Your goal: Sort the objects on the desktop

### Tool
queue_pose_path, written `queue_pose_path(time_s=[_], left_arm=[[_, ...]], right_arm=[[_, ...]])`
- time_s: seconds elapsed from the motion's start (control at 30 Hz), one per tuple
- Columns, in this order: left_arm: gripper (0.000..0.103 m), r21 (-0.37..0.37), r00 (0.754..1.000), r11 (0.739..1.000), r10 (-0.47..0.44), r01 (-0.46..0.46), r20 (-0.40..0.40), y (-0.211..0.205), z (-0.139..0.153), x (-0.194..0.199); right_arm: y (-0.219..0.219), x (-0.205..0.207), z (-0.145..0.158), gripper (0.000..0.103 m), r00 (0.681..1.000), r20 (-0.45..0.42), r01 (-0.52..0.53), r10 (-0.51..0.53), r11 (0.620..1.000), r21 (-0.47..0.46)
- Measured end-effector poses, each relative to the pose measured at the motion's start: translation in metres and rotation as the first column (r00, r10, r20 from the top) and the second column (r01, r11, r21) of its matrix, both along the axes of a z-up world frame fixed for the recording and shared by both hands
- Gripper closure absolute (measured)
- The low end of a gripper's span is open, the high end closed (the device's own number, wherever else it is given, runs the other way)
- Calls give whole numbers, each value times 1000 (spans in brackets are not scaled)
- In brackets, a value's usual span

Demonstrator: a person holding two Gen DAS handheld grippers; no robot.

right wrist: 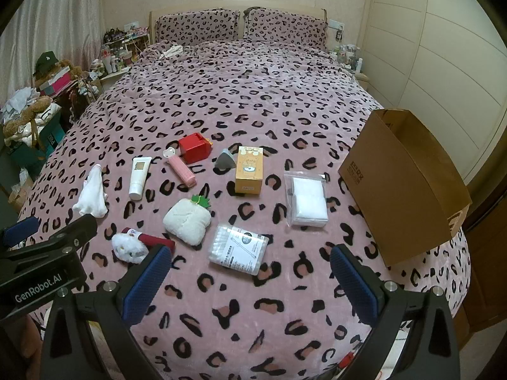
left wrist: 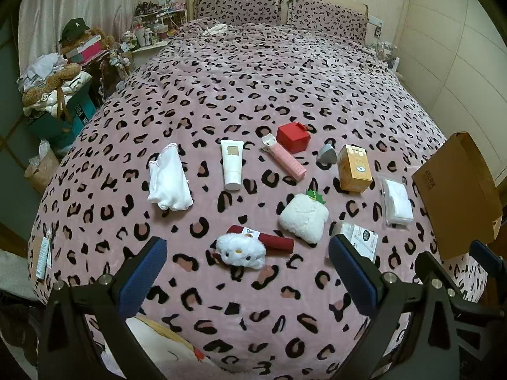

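Left gripper [right wrist: 19, 231], jaws apart, bears white "GenRobot.AI" lettering.

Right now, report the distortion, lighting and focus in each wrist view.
Left wrist: fisheye bulges the leopard-print pink bedspread, dark vignette corners, soft even light, sharp. Right wrist: same bulge, curving the open brown cardboard box; no glare, faint shadows.
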State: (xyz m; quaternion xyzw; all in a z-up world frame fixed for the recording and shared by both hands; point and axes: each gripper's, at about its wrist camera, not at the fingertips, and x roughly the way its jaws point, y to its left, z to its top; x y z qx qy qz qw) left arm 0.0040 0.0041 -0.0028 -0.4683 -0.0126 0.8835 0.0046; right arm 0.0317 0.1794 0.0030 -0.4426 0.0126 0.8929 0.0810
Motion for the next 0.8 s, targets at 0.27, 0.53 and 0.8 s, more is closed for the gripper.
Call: queue_pose_path(time_s=[0.27, 0.53, 0.8], left_arm=[[0, 0, 1000, 1000, -1, 1, 0, -1, 0, 0], [0, 0, 1000, 1000, 0, 0, 4, -1, 1, -1], [0, 0, 1000, 1000, -1, 1, 3, -1, 1, -1]], right_arm=[[1, 0, 0, 0, 1000, 1, 0, 0, 1000, -3], [0, 0, 0, 0, 1000, 2, 2, -2, 1000, -3], [0, 1, 0, 0, 1000, 2, 3, -3, 1000, -5]])
